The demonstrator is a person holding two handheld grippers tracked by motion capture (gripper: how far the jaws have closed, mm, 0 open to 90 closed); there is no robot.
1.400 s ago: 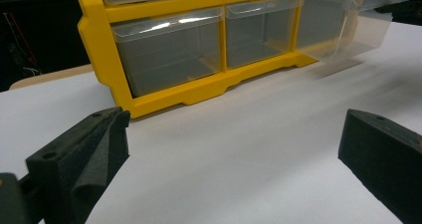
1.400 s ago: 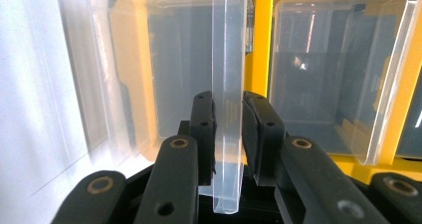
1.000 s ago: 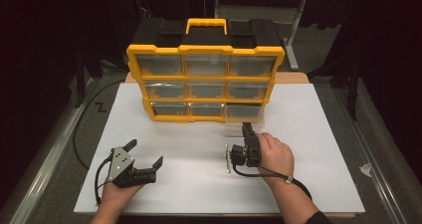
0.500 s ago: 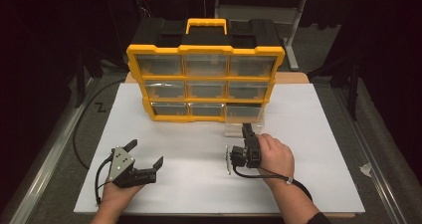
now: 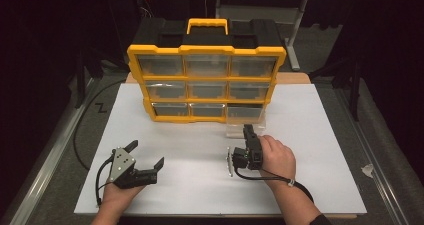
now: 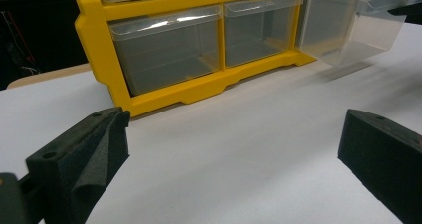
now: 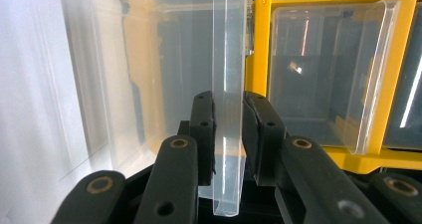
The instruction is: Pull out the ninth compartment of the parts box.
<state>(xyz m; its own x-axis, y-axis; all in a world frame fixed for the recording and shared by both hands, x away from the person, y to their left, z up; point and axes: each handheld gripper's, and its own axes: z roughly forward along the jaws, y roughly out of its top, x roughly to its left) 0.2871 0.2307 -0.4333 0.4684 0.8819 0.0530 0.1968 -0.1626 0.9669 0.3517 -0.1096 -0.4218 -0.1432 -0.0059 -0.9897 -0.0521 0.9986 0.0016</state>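
While your right gripper point(image 5: 248, 133) pinches the front wall of the clear drawer point(image 5: 244, 116), that drawer sits partly pulled out of the bottom-right slot of the yellow organizer point(image 5: 206, 80), just right of centre in the high view. In the right gripper view, the black pads point(image 7: 204, 129) press on both faces of the thin wall point(image 7: 227, 99) from below, near its lower edge.

Thin, slick plastic held this close to its edge could slip free if you tug sharply. A pull off the slot's line could jam the drawer or drag the whole organizer across the white table point(image 5: 320, 135). Drawn fully out, it would likely drop at the front, since only one wall is gripped.

Your right hand point(image 5: 276, 157) lies low over the table at lower right of centre, wrist turned so the gripper points up the frame toward the organizer, cable trailing back along the forearm. Your left gripper point(image 5: 144, 161) rests at lower left, well apart from the organizer, jaws spread wide and holding nothing, aimed toward the bottom row.
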